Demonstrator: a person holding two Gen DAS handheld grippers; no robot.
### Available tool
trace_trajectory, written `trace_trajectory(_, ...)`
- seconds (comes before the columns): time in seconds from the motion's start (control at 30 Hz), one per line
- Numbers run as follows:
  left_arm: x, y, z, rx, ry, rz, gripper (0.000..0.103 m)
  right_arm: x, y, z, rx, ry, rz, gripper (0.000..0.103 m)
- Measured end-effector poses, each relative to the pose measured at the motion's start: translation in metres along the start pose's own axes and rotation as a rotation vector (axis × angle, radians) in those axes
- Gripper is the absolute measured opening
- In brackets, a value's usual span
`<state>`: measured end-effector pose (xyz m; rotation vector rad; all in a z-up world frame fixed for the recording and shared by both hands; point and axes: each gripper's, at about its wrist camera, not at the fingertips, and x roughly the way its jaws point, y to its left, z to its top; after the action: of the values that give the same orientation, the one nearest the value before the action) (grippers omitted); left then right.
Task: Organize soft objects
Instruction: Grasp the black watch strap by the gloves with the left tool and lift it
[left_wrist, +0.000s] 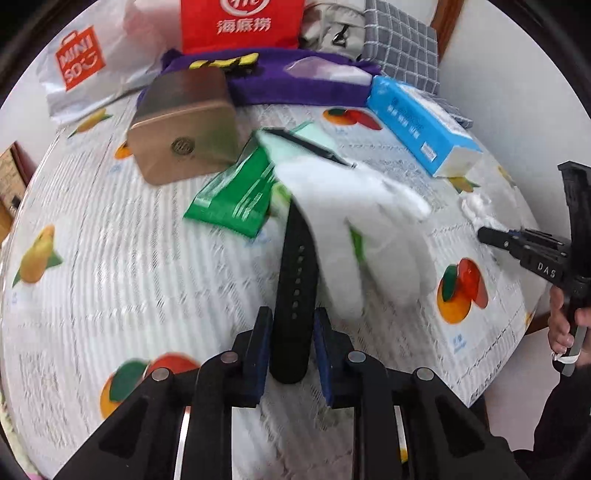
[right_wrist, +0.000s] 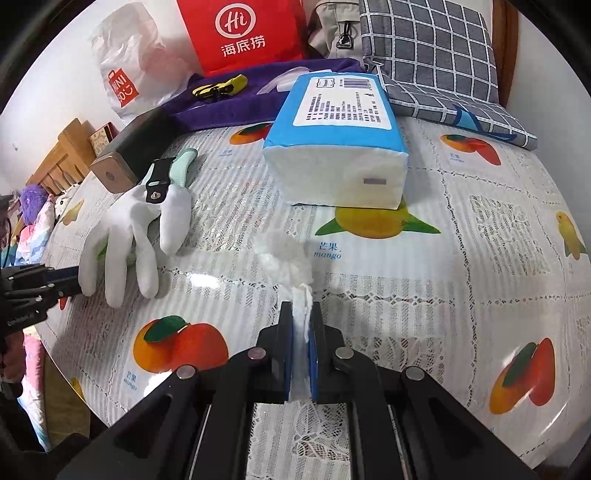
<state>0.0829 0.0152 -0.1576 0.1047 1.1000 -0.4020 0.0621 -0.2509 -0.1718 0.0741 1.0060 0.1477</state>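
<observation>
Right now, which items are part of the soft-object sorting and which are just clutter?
In play:
white glove
black strap, between the left gripper pads
tissue wad, pinched by the right gripper
tissue pack

Lying about:
gold tin
green packet
red bag

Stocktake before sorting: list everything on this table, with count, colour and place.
Fruit-print plastic tablecloth: one, white, covering the table.
Soft white cotton glove: one, centre-left.
Black rubber watch strap: one, partly under the glove.
Green foil packet: one, beside the glove.
Gold metal tin: one, rear left.
Blue-and-white tissue pack: one, rear centre.
White tissue sheet: one, near front.
Purple towel: one, rear.
Red paper bag: one, rear.
Grey checked cushion: one, rear right.
Left tongs: around the strap.
Right tongs: shut on the tissue.
</observation>
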Motion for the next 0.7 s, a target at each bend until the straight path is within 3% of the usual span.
trace_trajectory(0.17,0.011,-0.007,0.019,0.040,-0.012,0.007,0.035,0.000,-0.001,0.002,-0.003,-0.001,-0.005,0.008)
trace_trajectory(0.27,0.015,-0.012,0.027,0.056,-0.023,0.032,0.032,0.002,-0.002,0.004,-0.006,-0.005,-0.004,0.010)
trace_trajectory(0.3,0.015,-0.013,0.029,0.059,-0.028,0.035,0.020,0.002,-0.002,0.004,-0.010,-0.006,0.002,0.015)
trace_trajectory(0.33,0.014,-0.012,0.029,0.055,-0.027,0.025,0.020,0.002,-0.001,0.005,-0.017,-0.007,0.014,0.020)
trace_trajectory(0.4,0.009,-0.009,0.030,0.025,-0.039,-0.008,0.020,0.003,0.001,0.007,-0.031,-0.017,0.017,0.047)
trace_trajectory(0.47,0.002,-0.008,0.030,0.008,-0.061,-0.036,0.020,0.004,0.004,0.008,-0.048,-0.027,-0.012,0.056)
trace_trajectory(0.53,-0.009,-0.007,0.028,-0.005,-0.080,-0.041,0.020,0.006,0.004,0.010,-0.051,-0.037,-0.027,0.049)
trace_trajectory(0.6,-0.019,-0.004,0.027,-0.019,-0.101,-0.027,0.020,0.006,0.004,0.012,-0.056,-0.032,-0.031,0.007)
trace_trajectory(0.7,-0.030,0.005,0.025,-0.042,-0.122,-0.002,0.020,0.003,0.002,0.015,-0.033,-0.026,-0.004,0.007)
